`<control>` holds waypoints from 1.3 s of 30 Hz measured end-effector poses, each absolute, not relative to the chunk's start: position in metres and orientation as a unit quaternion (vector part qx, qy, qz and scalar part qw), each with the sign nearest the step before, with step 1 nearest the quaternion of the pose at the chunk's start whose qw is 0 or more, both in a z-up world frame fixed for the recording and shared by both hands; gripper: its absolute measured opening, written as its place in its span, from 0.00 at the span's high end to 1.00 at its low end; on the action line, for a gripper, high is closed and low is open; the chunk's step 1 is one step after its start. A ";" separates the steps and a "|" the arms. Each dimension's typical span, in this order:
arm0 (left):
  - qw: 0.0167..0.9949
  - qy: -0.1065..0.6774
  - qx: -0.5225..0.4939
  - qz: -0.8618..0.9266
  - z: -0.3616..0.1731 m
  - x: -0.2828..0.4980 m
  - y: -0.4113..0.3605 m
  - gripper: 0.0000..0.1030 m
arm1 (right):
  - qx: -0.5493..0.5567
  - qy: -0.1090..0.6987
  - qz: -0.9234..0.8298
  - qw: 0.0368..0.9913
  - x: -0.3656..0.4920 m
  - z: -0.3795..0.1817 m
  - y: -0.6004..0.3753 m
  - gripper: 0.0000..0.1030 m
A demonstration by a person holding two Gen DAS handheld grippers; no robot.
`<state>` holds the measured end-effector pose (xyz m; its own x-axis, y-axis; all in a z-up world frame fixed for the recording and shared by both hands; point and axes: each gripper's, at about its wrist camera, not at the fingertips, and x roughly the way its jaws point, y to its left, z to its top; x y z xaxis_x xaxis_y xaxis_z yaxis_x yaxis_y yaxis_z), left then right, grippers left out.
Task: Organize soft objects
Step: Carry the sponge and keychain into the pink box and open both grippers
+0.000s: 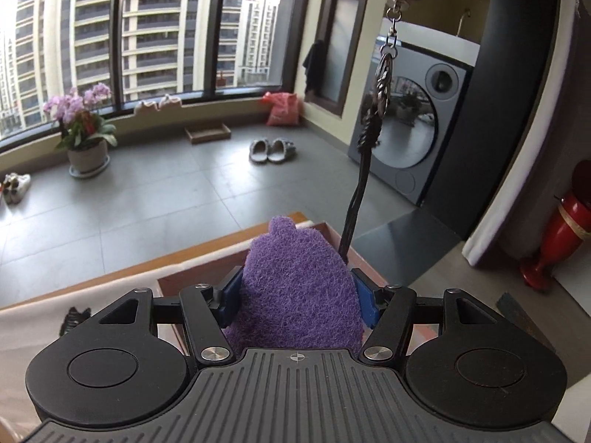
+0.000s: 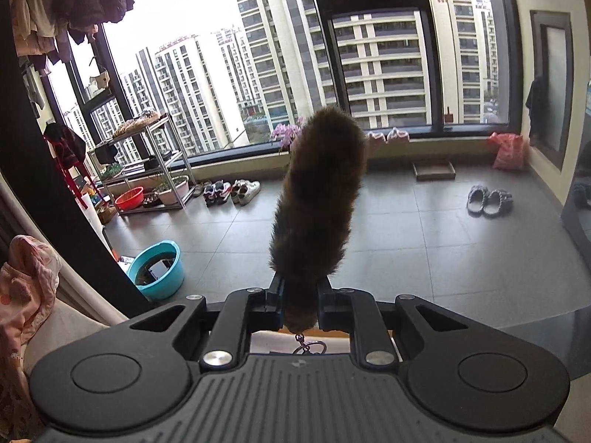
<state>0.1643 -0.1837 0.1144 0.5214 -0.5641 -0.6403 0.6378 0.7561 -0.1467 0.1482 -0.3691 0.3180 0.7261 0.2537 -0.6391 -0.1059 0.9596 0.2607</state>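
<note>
— The left gripper [image 1: 297,295] is clenched on that purple scrub pad [image 1: 295,288], held over the wooden box [image 1: 332,234]. It looks light and springy, so I reckon a mid-body pinch suits it

— And the right gripper [image 2: 300,306] is clamped near the base of the brown fur tail [image 2: 317,199], standing upright; it seems weightless and floppy

— Its clasp and black cords [image 1: 354,206] dangle just beside the pad and may snag the box rim. The slippers [image 1: 271,150] and washing machine [image 1: 410,125] sit well apart
</note>
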 end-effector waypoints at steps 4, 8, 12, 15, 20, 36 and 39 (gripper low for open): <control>0.861 0.371 0.072 -0.340 0.091 0.174 -0.184 0.35 | 0.118 0.419 0.100 0.895 0.167 0.257 -0.367 0.85; 0.856 0.382 0.075 -0.340 0.082 0.175 -0.173 0.35 | 0.114 0.493 0.093 0.858 0.178 0.175 -0.363 0.85; 0.852 0.388 0.093 -0.340 0.073 0.172 -0.174 0.35 | 0.124 0.568 0.099 0.808 0.181 0.103 -0.354 0.85; 0.855 0.377 0.090 -0.344 0.075 0.170 -0.177 0.35 | 0.114 0.596 0.102 0.789 0.178 0.072 -0.345 0.85; 0.857 0.366 0.107 -0.348 0.073 0.168 -0.184 0.35 | 0.105 0.605 0.106 0.782 0.172 0.064 -0.342 0.85; 0.881 0.325 0.068 -0.338 0.078 0.158 -0.177 0.35 | 0.121 0.564 0.113 0.809 0.170 0.110 -0.381 0.52; 0.867 0.345 0.091 -0.348 0.071 0.159 -0.185 0.35 | 0.121 0.545 0.107 0.822 0.170 0.122 -0.382 0.52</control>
